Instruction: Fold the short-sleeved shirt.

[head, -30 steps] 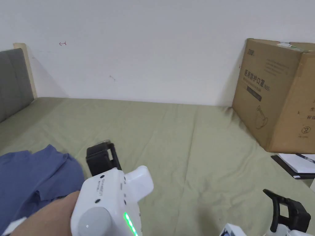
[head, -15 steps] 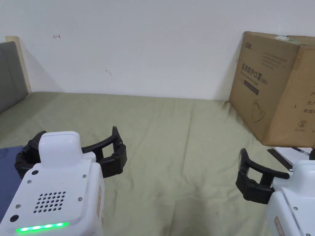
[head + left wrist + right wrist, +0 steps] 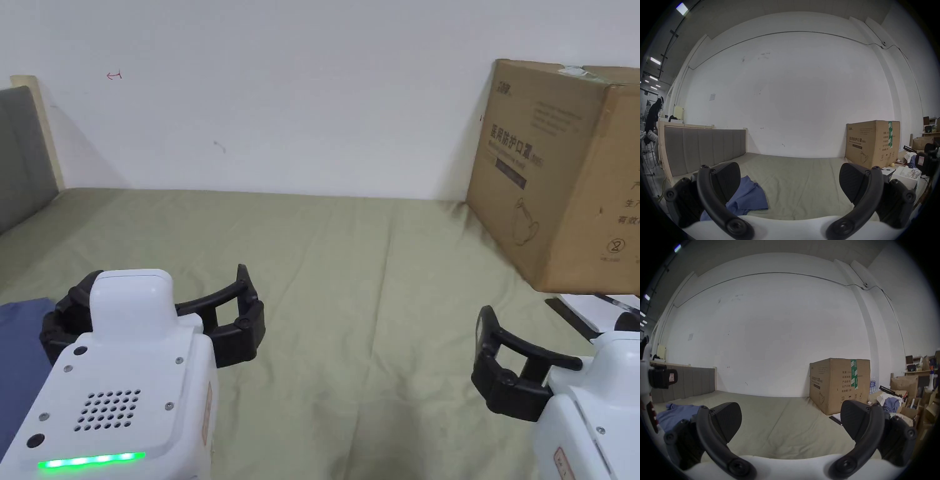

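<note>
Since 1 s ago left gripper (image 3: 153, 315) has swung round from pointing sideways to level and facing the wall, and right gripper (image 3: 484, 350) has come up into frame beside it; vs 0.5 s ago barely any change. Both are released, jaws spread wide w/ nothing between them, hovering over the bed (image 3: 350, 281) and not touching it. Blue shirt (image 3: 748, 198) lies crumpled on the green sheet at the left, near the headboard (image 3: 705, 146); in left gripper view it sits just beyond the left jaw, in head view a corner shows at left edge (image 3: 19, 350). Right gripper is well apart from it. Cardboard box (image 3: 562, 175) stands at far right by the wall. Step, by my read: ready pose, folding not yet begun, shirt untouched. Next probably needs both grippers to go left and down to the shirt, pinch an edge or shoulder each, then drag it to the open middle and spread flat before any fold.
</note>
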A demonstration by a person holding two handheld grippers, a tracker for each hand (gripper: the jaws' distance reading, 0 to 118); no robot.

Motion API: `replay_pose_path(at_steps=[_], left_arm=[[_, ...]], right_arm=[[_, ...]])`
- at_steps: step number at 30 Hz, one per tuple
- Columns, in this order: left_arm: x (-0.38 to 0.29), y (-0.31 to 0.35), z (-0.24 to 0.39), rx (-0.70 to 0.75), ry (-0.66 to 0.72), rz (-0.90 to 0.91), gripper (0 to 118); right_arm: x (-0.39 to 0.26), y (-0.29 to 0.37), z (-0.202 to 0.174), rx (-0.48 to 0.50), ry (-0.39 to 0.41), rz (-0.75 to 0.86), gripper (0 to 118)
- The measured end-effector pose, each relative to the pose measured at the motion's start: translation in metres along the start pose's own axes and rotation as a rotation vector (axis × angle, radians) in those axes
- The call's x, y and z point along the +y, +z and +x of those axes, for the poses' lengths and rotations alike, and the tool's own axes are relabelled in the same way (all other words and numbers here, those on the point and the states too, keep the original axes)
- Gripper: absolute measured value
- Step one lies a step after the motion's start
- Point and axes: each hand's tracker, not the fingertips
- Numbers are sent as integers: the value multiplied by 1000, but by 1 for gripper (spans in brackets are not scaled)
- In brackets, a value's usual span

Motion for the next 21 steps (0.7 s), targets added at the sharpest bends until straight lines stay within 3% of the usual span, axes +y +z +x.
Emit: replay_pose_path(at_steps=[4, 16, 17, 18, 19, 20, 21], left_arm=[[0, -1, 2, -25, -19, -24, 118], [-1, -7, 8, -56, -69, -60, 117], [-1, -6, 8, -66, -74, -58, 112], [0, -6, 8, -100, -84, -52, 95], [1, -5, 9, -96, -105, -39, 61], [0, -5, 11, -84, -129, -39, 3], [-1, -8, 14, -49, -170, -57, 0]], right_arm=[[2, -3, 6, -4, -31, -18, 118], [5, -8, 7, -16, -9, -23, 118], [5, -8, 8, -20, -8, -23, 114], [6, -7, 8, -25, -5, -19, 103], [5, -6, 8, -31, 5, -7, 74], [4, -7, 7, -43, 21, -12, 12], [4, -10, 8, -65, 40, -39, 0]])
